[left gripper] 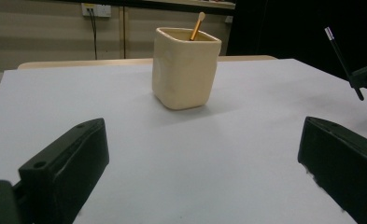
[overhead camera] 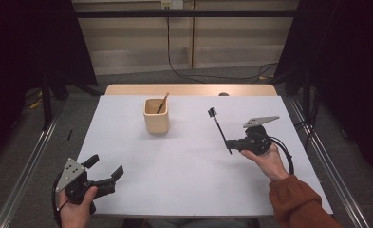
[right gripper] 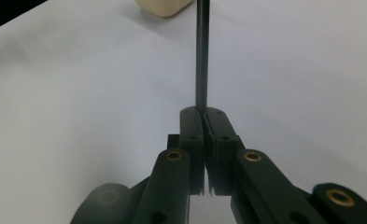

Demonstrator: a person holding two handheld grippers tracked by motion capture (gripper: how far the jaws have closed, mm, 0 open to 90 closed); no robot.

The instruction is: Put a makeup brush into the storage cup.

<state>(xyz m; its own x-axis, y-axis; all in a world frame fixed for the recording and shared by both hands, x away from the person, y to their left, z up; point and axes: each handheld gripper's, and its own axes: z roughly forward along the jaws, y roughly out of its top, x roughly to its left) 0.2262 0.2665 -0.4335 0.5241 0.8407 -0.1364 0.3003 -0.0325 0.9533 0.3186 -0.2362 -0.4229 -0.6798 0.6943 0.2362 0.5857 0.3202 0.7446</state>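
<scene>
A cream square cup [overhead camera: 156, 116] [left gripper: 186, 67] stands on the white table toward the back, with a thin wooden-handled stick [overhead camera: 163, 102] [left gripper: 197, 25] leaning inside it. My right gripper [overhead camera: 230, 144] [right gripper: 202, 113] is shut on a slim black brush [overhead camera: 219, 127] [right gripper: 201, 56], held above the table to the right of the cup, its head tilted up and back. The same black brush [left gripper: 341, 58] appears at the right edge of the left gripper view. Near the front left corner my left gripper [overhead camera: 106, 167] [left gripper: 200, 154] is open, with nothing between its jaws, facing the cup.
The white table top [overhead camera: 184, 171] has open room in the middle and front. A wooden strip [overhead camera: 189, 89] runs along its far edge. Metal rails [overhead camera: 27, 166] flank both sides, and cables [overhead camera: 208, 75] lie on the floor behind.
</scene>
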